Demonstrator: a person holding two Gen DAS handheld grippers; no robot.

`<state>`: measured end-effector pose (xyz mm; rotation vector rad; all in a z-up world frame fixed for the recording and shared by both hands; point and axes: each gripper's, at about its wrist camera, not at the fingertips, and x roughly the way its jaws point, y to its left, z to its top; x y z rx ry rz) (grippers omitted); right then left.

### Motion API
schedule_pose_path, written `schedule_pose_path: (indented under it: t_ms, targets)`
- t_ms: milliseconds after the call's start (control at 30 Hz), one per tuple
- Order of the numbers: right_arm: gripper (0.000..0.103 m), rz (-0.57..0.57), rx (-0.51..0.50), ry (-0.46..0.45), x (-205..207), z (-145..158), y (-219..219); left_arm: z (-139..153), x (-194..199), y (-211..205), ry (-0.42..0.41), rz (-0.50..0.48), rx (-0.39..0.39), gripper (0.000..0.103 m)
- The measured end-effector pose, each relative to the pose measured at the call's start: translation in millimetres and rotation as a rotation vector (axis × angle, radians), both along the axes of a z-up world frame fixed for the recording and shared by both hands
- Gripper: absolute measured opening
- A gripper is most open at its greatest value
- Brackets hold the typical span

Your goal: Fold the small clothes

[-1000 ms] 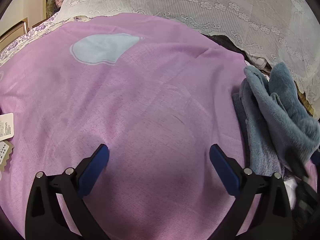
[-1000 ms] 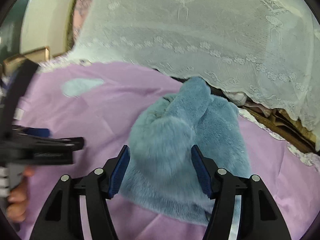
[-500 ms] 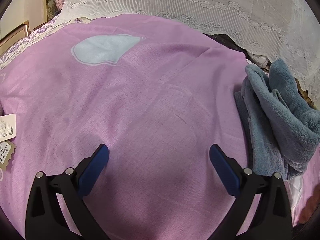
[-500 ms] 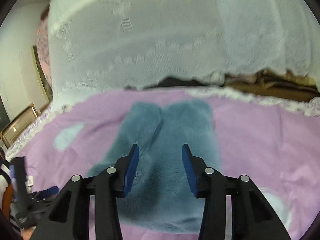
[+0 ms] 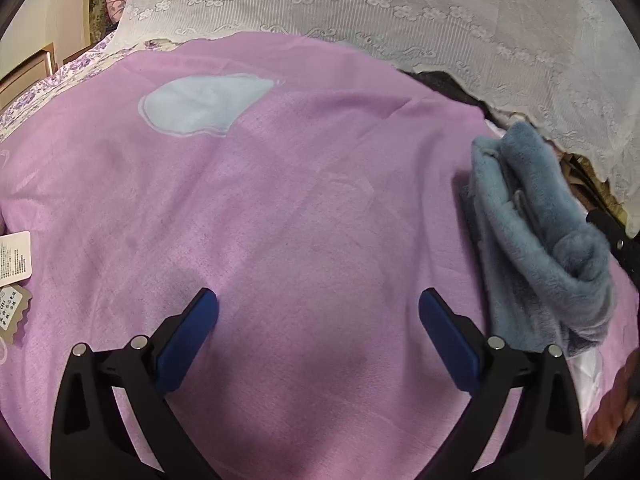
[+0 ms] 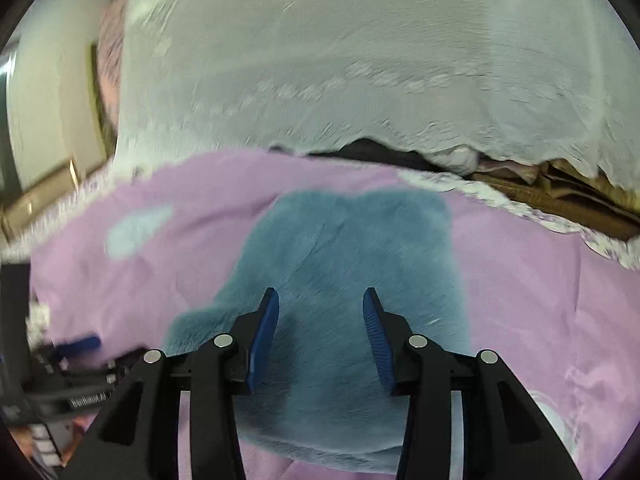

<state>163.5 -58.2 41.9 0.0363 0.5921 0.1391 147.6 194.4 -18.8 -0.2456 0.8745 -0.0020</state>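
Observation:
A blue-grey fleece garment (image 5: 532, 216) lies folded and bunched on the purple sheet (image 5: 300, 208), at the right edge of the left wrist view. In the right wrist view the same garment (image 6: 348, 240) spreads ahead of and under my right gripper (image 6: 320, 320). That gripper's blue pads are partly closed, with the thick fleece filling the gap between them. My left gripper (image 5: 318, 308) hovers open over bare sheet, well left of the garment, with nothing between its fingers.
A white lace cover (image 5: 400, 20) hangs across the back, with dark clutter (image 6: 380, 152) under its edge. Paper tags (image 5: 14, 256) lie at the sheet's left edge. A pale blue patch (image 5: 200, 104) marks the sheet. A person's hand (image 5: 612, 412) shows at lower right.
My right gripper narrowed its jaws around the fleece, rolled, and carried it across the sheet. In the left wrist view the garment shifted right and settled lower. The left gripper stayed put.

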Motion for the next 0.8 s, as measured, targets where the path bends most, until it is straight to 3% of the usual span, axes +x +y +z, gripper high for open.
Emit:
schedule_pose_path:
  t_ms: [200,267,333,467,567,633,700,800]
  targets:
    - [0.044,-0.029,0.047,0.028,18,-11,-21,36,5,-11,-0.044,-0.02,-0.123,0.098]
    - [0.046,-0.016,0.027,0.105,30,-28,-20,46,9,-26,-0.064,-0.033,-0.1,0.098]
    - [0.048,-0.006,-0.028,0.103,32,-39,-17,52,16,-53,-0.077,-0.062,-0.035,0.098]
    - [0.048,0.025,0.009,0.085,28,-46,-28,23,40,-93,0.005,-0.089,0.099,0.099]
    - [0.048,0.08,0.057,0.056,23,-47,-40,-13,53,-84,0.086,-0.078,0.042,0.099]
    - [0.049,0.109,0.111,-0.014,11,-41,-51,-11,51,-80,0.066,-0.106,0.043,0.099]
    - [0.079,0.089,0.157,-0.058,3,-35,-63,-4,45,-76,0.035,-0.118,0.002,0.098]
    - [0.084,0.062,0.279,-0.048,10,-25,-96,1,47,-69,0.031,-0.156,-0.138,0.098]
